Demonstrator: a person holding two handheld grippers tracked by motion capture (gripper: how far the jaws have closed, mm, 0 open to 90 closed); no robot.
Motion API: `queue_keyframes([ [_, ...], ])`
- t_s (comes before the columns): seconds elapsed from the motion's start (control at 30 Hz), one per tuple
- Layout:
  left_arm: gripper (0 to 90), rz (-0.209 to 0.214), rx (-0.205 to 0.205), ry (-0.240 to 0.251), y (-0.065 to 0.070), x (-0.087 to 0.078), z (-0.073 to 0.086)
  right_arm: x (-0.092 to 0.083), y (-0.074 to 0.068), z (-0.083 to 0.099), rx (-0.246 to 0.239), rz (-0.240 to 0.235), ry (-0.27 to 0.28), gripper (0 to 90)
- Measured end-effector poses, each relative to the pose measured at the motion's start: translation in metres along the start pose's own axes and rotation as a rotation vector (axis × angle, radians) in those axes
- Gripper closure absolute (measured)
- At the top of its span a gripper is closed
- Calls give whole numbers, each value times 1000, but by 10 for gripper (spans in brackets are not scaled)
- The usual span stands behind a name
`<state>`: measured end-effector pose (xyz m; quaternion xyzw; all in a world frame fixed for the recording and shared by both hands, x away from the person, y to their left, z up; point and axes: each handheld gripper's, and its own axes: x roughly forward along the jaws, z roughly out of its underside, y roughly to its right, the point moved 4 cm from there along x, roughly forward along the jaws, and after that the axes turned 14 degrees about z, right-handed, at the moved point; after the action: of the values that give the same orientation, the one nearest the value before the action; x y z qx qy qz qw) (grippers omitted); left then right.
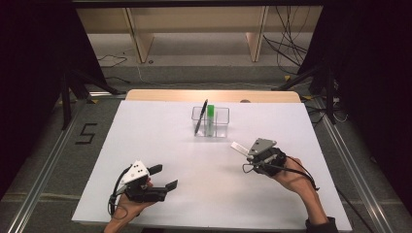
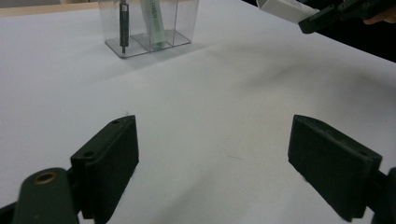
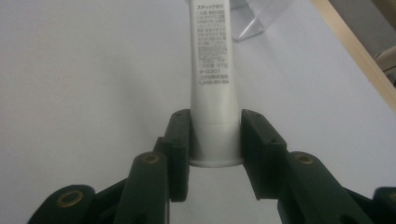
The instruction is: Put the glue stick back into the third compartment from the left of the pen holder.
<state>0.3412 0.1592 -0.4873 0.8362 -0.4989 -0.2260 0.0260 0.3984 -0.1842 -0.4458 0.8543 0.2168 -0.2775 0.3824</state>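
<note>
At counter right: right gripper [image 1: 241, 150] fingers clamp white tube [image 3: 212, 70], long axis toward clear organizer [image 1: 221, 122] at 11 o'clock; left gripper [image 1: 164, 177] wide open, empty.

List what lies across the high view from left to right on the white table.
Left tool → black pen → green stick, both in the clear holder → white glue stick → right tool holding it.
</note>
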Motion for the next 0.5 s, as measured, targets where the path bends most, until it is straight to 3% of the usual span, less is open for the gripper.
queue_keyframes([
  [0.17, 159, 0, 0, 3, 0, -1, 0, -3, -10, -8, -41, 16, 52, 655],
  [0.33, 159, 1, -2, 5, -1, -1, -1, -7, -20, -14, -106, 70, 104, 654],
  [0.5, 159, 4, 4, -7, 0, 0, 0, -8, -30, -18, -149, 92, 148, 655],
])
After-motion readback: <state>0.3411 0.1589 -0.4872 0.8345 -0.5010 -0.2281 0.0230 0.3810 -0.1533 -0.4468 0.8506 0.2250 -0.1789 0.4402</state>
